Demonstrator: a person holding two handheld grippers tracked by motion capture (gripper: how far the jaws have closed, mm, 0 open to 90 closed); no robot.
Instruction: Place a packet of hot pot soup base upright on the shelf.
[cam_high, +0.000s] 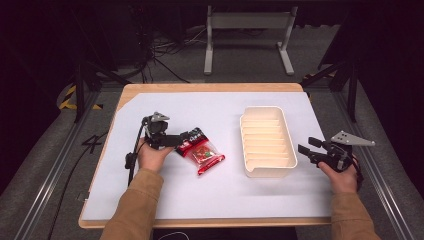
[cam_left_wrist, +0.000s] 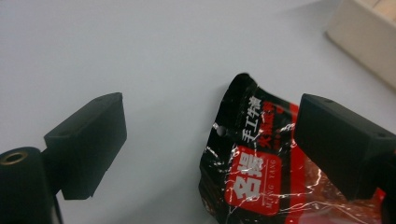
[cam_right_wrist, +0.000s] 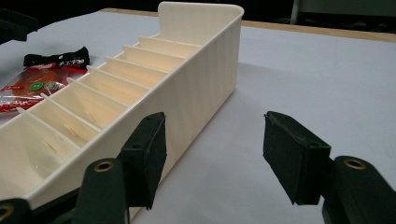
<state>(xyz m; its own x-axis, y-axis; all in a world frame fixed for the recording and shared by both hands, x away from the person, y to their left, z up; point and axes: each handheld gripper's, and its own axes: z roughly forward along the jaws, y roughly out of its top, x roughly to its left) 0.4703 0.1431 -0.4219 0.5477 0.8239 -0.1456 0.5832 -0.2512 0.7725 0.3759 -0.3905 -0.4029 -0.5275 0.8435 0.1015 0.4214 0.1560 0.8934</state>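
A red and black snack packet (cam_high: 202, 152) lies flat on the white mat, left of centre. My left gripper (cam_high: 184, 139) stands open at the packet's black top end. In the left gripper view the left gripper (cam_left_wrist: 210, 140) straddles that end, and its right jaw overlaps the packet (cam_left_wrist: 252, 163). A cream slotted tray (cam_high: 267, 141) stands right of centre with its slots bare. My right gripper (cam_high: 305, 145) is open just right of the tray, near its front corner. From the right gripper (cam_right_wrist: 215, 154), the tray wall (cam_right_wrist: 196, 88) runs ahead on the left and the packet (cam_right_wrist: 46, 79) lies beyond it.
The white mat (cam_high: 165, 190) covers a wooden table with its edges close on every side. A grey metal stand (cam_high: 247, 22) and cables sit on the floor behind the table. Bare mat lies in front of the packet and the tray.
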